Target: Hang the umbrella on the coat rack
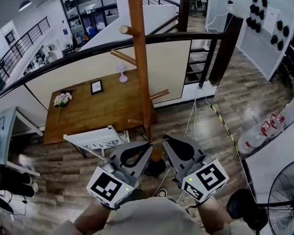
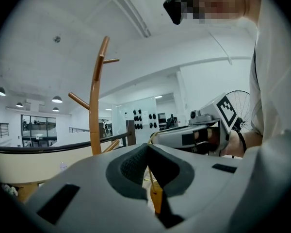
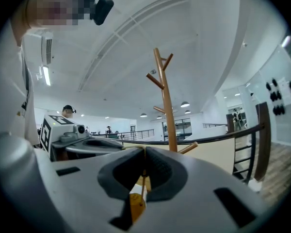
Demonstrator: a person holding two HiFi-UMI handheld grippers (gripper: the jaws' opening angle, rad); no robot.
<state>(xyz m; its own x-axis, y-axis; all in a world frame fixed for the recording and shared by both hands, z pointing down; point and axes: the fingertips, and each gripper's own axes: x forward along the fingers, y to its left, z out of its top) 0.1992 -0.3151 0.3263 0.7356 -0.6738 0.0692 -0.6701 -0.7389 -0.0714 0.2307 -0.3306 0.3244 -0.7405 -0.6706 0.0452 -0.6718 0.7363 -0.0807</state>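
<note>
The wooden coat rack (image 1: pixel 139 58) stands straight ahead, a tall pole with short pegs at several heights; it also shows in the left gripper view (image 2: pixel 94 110) and the right gripper view (image 3: pixel 166 106). My left gripper (image 1: pixel 149 146) and right gripper (image 1: pixel 165 140) are side by side just in front of its foot. Both are shut with nothing between the jaws, as their own views show for the left (image 2: pixel 146 152) and the right (image 3: pixel 144 152). I can make out no umbrella. A dark object (image 1: pixel 156 166) lies by the pole's base, partly hidden by the grippers.
Behind the rack is a wooden table (image 1: pixel 103 112) with flowers (image 1: pixel 62 99), a small picture frame (image 1: pixel 96 87) and a little pink stand (image 1: pixel 122 73). A white stool (image 1: pixel 95 137) is left of the grippers. A dark railing (image 1: pixel 88 53), stairs, water bottles (image 1: pixel 257 133) and a floor fan (image 1: pixel 286 199) surround the spot.
</note>
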